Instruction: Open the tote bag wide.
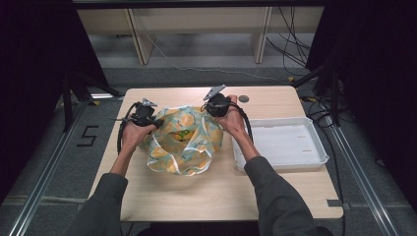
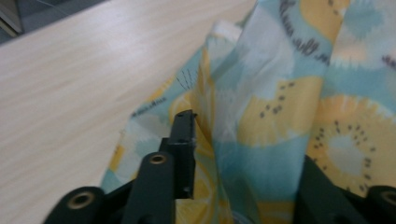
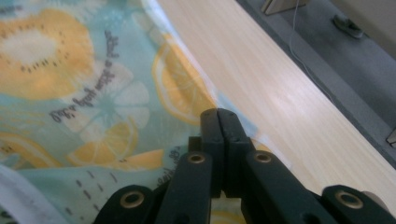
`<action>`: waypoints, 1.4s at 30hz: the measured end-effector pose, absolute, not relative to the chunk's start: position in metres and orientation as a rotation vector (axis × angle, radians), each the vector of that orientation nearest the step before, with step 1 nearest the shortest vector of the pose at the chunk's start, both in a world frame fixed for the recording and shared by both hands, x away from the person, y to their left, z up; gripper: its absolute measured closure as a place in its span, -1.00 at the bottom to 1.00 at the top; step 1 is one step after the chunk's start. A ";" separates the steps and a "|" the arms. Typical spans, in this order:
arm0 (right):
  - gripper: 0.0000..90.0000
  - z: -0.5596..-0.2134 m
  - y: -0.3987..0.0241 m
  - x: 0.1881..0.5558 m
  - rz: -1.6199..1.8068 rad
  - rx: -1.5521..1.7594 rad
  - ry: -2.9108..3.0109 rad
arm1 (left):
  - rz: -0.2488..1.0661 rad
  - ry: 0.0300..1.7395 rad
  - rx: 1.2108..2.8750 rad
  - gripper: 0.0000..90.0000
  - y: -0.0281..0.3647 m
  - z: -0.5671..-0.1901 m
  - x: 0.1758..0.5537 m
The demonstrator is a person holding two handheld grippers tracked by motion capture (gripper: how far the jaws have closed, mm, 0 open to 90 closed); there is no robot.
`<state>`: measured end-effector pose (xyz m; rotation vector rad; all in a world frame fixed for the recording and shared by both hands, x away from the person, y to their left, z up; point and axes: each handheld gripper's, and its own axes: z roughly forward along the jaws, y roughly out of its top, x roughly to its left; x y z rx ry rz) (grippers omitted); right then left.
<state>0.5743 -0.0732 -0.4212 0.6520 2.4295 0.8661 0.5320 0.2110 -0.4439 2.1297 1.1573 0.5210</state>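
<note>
The person's grey sleeves [image 1: 105, 201] are lying nearest the high camera, reaching forward to a fruit-print fabric bag [image 1: 184, 140] that is sitting on the wooden table [image 1: 162, 196], left of centre.

At the bag's left edge, the left gripper [image 1: 142, 117] is working with its jaws spread wide: in the left gripper view [image 2: 247, 154] one jaw is standing clear against the cloth and the other is sitting far off at the frame's edge, with a fold of fabric bulging between them, not yet pinched. At the bag's right edge, the right gripper [image 1: 216, 105] is pressing its jaws [image 3: 219, 126] fully together right at the hem, and it is probably clamping a thin edge of the cloth. Further right, a white tray [image 1: 314, 160] is lying just beside the bag.

The step looks like opening or spreading the bag. To do it well, the left jaws should be closing on a single layer near the rim before both hands are pulling apart evenly.

The high view is showing something yellow-green inside the bag's mouth, which the gripper views are missing; they in turn are revealing each jaw's gap.
</note>
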 end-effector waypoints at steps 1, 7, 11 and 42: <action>1.00 -0.423 -0.071 0.574 0.869 0.659 2.433 | 0.516 1.152 2.146 0.32 0.211 -0.446 0.530; 1.00 -0.432 -0.069 0.574 0.833 0.667 2.455 | 0.543 1.155 2.128 -0.20 0.211 -0.431 0.508; 1.00 -0.435 -0.068 0.575 0.863 0.688 2.455 | 0.570 1.054 2.125 -0.23 0.207 -0.411 0.490; 0.07 -0.390 -0.088 0.546 1.087 0.723 2.425 | 0.730 0.939 2.274 0.99 0.170 -0.424 0.492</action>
